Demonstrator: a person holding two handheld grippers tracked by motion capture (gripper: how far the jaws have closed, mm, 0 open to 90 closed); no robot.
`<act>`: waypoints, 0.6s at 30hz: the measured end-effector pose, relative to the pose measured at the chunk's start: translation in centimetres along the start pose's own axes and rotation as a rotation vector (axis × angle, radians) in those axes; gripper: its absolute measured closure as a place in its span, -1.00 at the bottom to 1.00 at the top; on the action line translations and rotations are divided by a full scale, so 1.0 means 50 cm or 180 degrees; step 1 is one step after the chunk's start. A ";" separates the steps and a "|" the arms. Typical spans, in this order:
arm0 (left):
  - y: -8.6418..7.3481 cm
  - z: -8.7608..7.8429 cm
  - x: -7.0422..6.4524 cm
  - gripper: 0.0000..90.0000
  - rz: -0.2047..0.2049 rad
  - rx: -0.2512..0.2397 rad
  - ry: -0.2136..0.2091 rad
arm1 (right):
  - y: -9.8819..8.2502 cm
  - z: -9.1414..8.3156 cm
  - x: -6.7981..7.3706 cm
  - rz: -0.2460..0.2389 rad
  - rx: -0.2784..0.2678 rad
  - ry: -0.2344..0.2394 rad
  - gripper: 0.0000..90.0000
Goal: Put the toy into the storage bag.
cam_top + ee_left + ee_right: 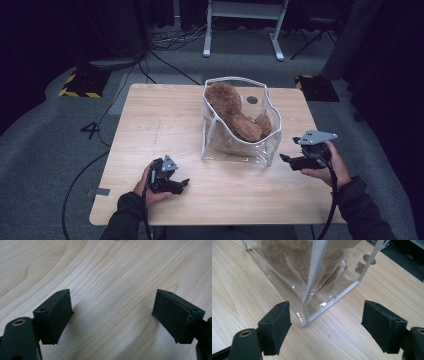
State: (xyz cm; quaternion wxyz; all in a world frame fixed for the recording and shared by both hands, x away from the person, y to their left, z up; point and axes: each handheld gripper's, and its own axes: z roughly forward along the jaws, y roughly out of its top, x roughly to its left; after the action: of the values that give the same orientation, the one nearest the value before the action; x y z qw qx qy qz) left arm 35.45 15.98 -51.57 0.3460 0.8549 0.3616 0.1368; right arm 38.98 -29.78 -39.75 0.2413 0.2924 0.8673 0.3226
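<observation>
A: Where does the clear bag (240, 145) sit?

B: It stands upright on the wooden table (150, 130), on the far right part of the top. It is see-through with a white trim, its mouth open upward, and a brown plush toy (235, 112) fills it, the head toward the far side of the bag.

A: And the right gripper (286, 159)?

B: Just beside the bag's near right corner, held in the person's right hand (327, 162). It points toward the bag from the bag's right side. In the right gripper view the bag's bottom corner (304, 323) lies ahead of the fingers (275, 326), roughly in line with the gap between them but nearer the one at the left of that view. The corner is not yet between the pads, and neither pad touches the plastic.

A: How do those fingers stand?

B: Wide apart, with nothing held.

A: The left gripper (184, 183)?

B: Well apart from the bag, off its near left corner, low over the table near the front edge. The left hand (150, 187) holds it, and it points toward the bag's side of the table.

A: Anything between its fingers?

B: No. In the left gripper view the fingers (58, 315) stand apart over bare wood grain, gripping nothing. The bag is clear of them.

A: Does anything else stand by the bag?

B: A small dark round mark (252, 100) on the table, just behind the bag's far right edge.
</observation>
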 end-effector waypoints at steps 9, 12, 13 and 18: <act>0.000 0.000 0.000 -0.64 0.0002 0.0001 -0.0001 | -0.032 0.014 -0.002 0.0039 0.0109 -0.0011 -0.49; 0.000 0.000 0.000 -0.64 0.0000 0.0000 -0.0001 | -0.040 0.016 -0.005 0.0058 0.0134 -0.0013 -0.49; 0.000 0.000 0.000 -0.64 0.0002 0.0006 -0.0001 | -0.047 0.018 -0.004 0.0042 0.0157 -0.0012 -0.48; 0.000 0.000 0.000 -0.64 0.0000 0.0000 0.0000 | -0.071 0.025 -0.004 0.0075 0.0208 -0.0010 -0.49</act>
State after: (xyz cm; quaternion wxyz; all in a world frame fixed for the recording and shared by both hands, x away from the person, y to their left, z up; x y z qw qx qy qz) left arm 35.45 15.97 -51.57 0.3460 0.8549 0.3616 0.1367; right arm 38.62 -31.58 -43.02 0.2291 0.3108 0.8735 0.2965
